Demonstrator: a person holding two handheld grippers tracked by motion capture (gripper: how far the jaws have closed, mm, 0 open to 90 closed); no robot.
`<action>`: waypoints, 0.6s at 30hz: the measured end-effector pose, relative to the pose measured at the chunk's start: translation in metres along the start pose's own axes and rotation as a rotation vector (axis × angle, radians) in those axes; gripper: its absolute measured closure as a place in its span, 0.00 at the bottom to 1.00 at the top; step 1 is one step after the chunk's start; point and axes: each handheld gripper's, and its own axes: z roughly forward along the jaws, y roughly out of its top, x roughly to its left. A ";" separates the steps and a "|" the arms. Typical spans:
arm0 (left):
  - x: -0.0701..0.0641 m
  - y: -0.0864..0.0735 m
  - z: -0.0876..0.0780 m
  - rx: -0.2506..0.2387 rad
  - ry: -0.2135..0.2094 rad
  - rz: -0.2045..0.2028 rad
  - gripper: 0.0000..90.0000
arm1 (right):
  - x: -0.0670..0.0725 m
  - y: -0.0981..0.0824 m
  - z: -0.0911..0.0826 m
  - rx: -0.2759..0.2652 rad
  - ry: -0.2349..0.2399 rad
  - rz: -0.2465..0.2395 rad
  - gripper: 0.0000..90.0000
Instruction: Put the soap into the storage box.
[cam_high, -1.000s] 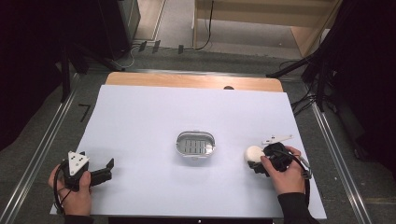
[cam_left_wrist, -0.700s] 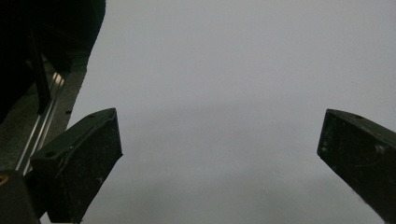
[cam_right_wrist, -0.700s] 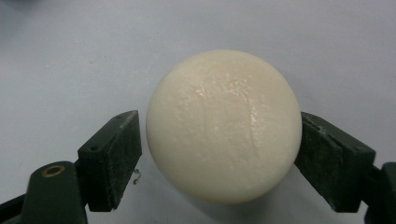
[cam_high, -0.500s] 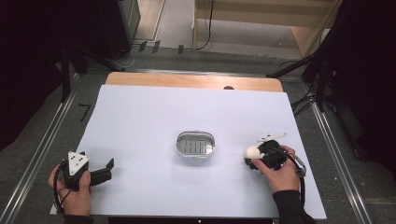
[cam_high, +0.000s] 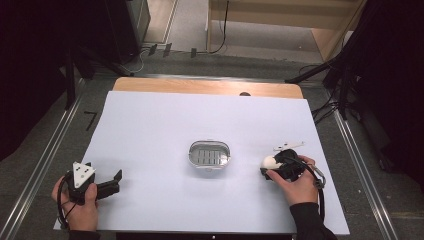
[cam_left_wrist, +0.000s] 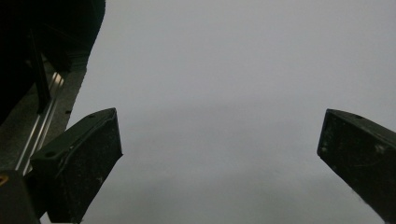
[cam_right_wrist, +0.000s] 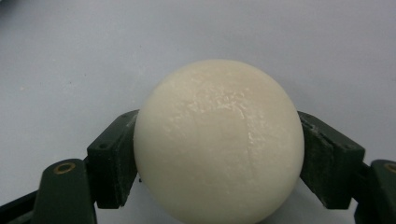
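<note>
A cream-white ball (cam_right_wrist: 218, 140) sits between the two black jaws of my right gripper (cam_right_wrist: 219, 144), whose pads press on its left and right sides. The jaws are opening slightly at this moment, with the ball still between them. In the high view the ball (cam_high: 270, 161) and right gripper (cam_high: 272, 167) are low over the white table sheet (cam_high: 200, 115), right of a small oval metal tin (cam_high: 209, 154). My left gripper (cam_high: 117, 182) rests at the near left corner, open, with nothing but bare sheet between its jaws (cam_left_wrist: 219, 140).
A strip of bare wood (cam_high: 200, 86) runs along the far edge of the table. Metal rails (cam_high: 47, 150) flank both sides. Cables and dark stands (cam_high: 345, 75) lie on the floor beyond the table.
My right gripper's jaws have closed in onto the white ball, and the hand has shifted slightly. The left gripper has stayed where it was.
</note>
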 end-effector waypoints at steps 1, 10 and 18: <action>0.000 0.000 0.000 -0.002 0.001 -0.001 0.00 | 0.000 0.000 0.000 -0.004 0.002 -0.001 0.25; 0.000 0.000 0.000 0.001 0.001 0.003 0.00 | 0.001 0.002 0.001 -0.003 -0.003 0.007 0.28; 0.000 0.000 0.000 0.003 0.001 0.003 0.00 | 0.001 0.003 -0.005 -0.016 0.011 0.010 0.28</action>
